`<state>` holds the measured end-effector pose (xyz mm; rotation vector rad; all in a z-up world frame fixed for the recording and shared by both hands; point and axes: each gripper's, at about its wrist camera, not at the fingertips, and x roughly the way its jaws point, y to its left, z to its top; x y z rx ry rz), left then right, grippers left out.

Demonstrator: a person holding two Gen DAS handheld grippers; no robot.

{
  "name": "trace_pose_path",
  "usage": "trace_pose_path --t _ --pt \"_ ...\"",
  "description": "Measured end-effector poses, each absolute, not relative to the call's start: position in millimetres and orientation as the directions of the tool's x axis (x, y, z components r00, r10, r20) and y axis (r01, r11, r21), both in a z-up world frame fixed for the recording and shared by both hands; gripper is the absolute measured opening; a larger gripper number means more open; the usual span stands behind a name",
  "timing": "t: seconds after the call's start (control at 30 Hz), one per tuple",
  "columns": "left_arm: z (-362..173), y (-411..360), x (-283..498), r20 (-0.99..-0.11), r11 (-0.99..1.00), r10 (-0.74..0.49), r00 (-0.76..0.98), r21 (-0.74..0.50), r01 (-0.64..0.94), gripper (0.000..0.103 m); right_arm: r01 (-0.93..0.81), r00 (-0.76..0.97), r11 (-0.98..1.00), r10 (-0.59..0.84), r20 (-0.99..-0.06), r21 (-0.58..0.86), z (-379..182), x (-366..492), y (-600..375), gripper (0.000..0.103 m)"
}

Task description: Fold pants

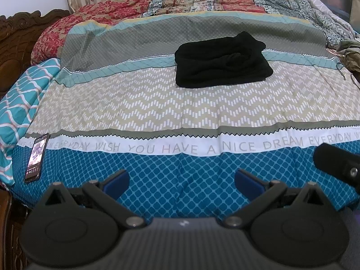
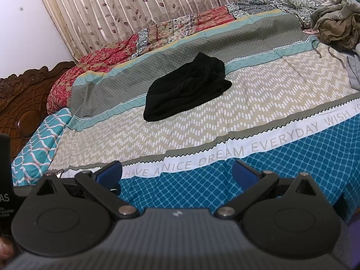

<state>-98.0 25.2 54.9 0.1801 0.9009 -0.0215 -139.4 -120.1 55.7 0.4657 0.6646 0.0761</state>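
Left gripper: jaws wide apart, nothing between them, hovering over the blue band at the near edge of the bedspread. Not touching cloth, as far as can be seen.

Right gripper: also spread wide, empty, over the same blue band near the printed text strip.

Pants: one black pair, folded into a compact bundle, lying mid-bed across the teal stripe and zigzag band, well apart from both grippers.

Left view only: one phone, screen lit, at the bed's left edge; part of the right gripper's black body at the far right.

Right view only: olive clothes heap at the far right of the bed; a black device with white lettering at the left frame edge.

Both views: carved wooden headboard, leaf-print curtain, red floral quilt behind.

Count: two grippers, one pants, one phone.
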Motion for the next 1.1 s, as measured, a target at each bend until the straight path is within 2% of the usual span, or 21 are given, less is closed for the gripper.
trace_pose_path --t 1.1 --pt "35.0 15.7 -63.6 -0.818 0.984 0.047 0.574 0.137 0.114 0.103 0.139 0.766 0.897 0.171 -0.619 0.42 40.5 -122.3 -129.6 0.103"
